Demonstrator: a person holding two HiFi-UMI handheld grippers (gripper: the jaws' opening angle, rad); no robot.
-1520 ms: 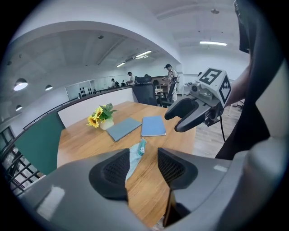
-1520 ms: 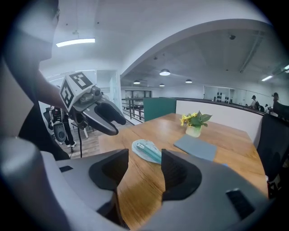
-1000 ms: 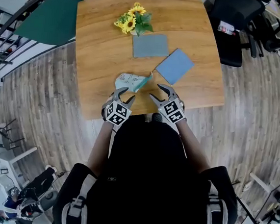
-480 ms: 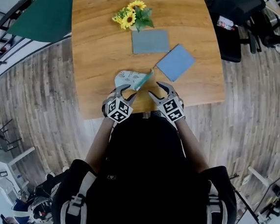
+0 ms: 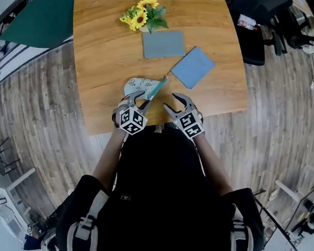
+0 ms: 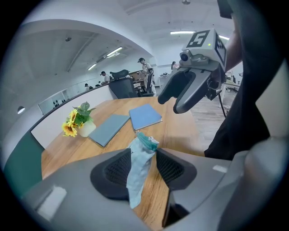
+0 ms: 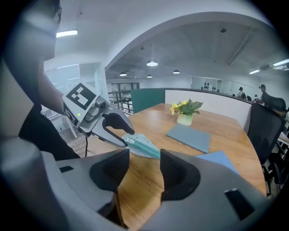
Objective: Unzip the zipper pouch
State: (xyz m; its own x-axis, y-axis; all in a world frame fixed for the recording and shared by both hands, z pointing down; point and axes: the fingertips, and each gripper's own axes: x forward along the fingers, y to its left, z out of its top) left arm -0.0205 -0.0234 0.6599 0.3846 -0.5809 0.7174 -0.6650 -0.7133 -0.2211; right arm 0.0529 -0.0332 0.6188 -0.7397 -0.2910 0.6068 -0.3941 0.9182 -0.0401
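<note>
The pale, patterned fabric zipper pouch [image 5: 140, 86] lies on the round-cornered wooden table [image 5: 97, 61], well to the person's side of the small pot of yellow sunflowers [image 5: 138, 18] and past the two flat pads that lie on the person's side of that pot: a grey-blue notebook [image 5: 163, 44] and a brighter blue notebook [image 5: 193, 67].

Its teal zipper strip [image 5: 157, 88] marks the long axis. The strip runs on a slant, one end close in by the person and the other pointing out toward the blue notebook.

The left gripper [image 6: 143, 153] is the nearer one. It looks straight down that axis, so the pouch runs lengthwise between its two pads with the teal end at the far tip. The jaws are closing. In the left gripper view there is a sliver of table between the cloth and the right-hand pad, so I judge that they do not yet pinch the fabric.

The right gripper [image 7: 144, 154] hangs just beside the pouch, farther from the sunflower pot than the zipper's outer end. Its jaws are spread with only bare wood between them. From it the pouch lies ahead and a little to the left, with the zipper strip running across its line of sight.

The coming move seems to need the left gripper to clamp the cloth while the right one reaches leftward for the pull. Which end of the strip carries the pull is too small to tell.
</note>
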